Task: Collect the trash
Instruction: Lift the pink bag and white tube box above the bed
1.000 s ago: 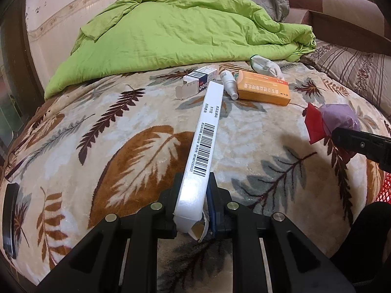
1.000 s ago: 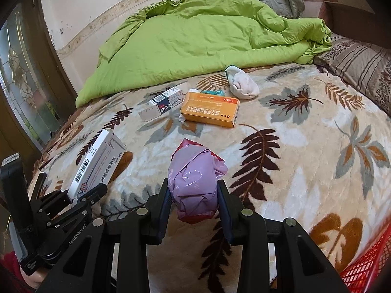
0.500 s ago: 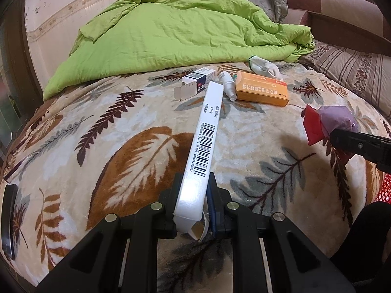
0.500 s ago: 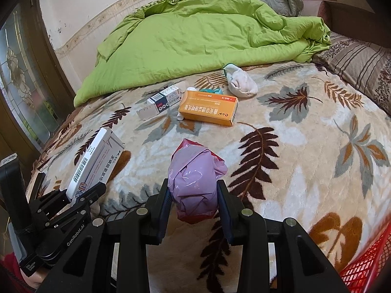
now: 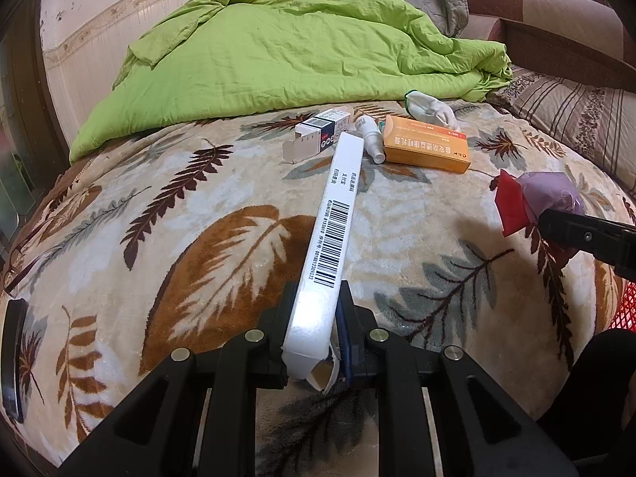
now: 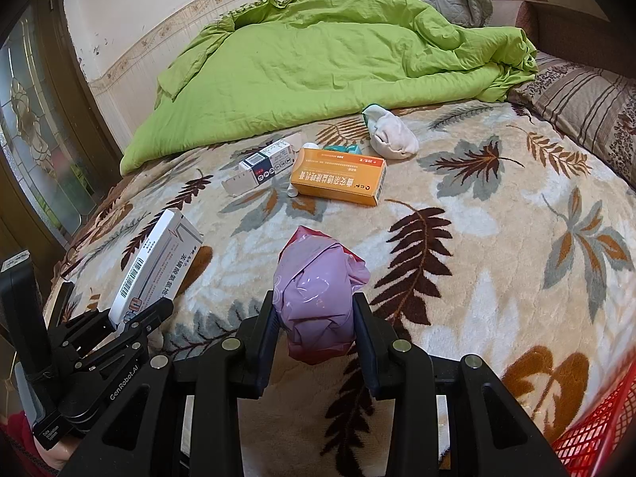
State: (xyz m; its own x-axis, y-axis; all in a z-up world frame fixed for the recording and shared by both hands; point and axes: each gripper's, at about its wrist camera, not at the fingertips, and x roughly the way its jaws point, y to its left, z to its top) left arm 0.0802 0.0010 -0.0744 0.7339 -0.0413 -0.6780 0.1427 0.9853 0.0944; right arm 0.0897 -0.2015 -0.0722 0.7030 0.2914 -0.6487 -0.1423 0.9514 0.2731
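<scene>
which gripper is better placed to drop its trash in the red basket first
Right. The right gripper holds the purple bag, and the red basket shows just beside it at the lower right. The left gripper, shut on the white box, sits further from the basket.

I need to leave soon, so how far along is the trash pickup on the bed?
Nothing shows as binned yet; the red basket interior is hidden. In hand: the left gripper holds a long white box, and the right gripper holds a crumpled purple bag. Left on the blanket: orange box, small open carton, white bottle, balled sock.
</scene>
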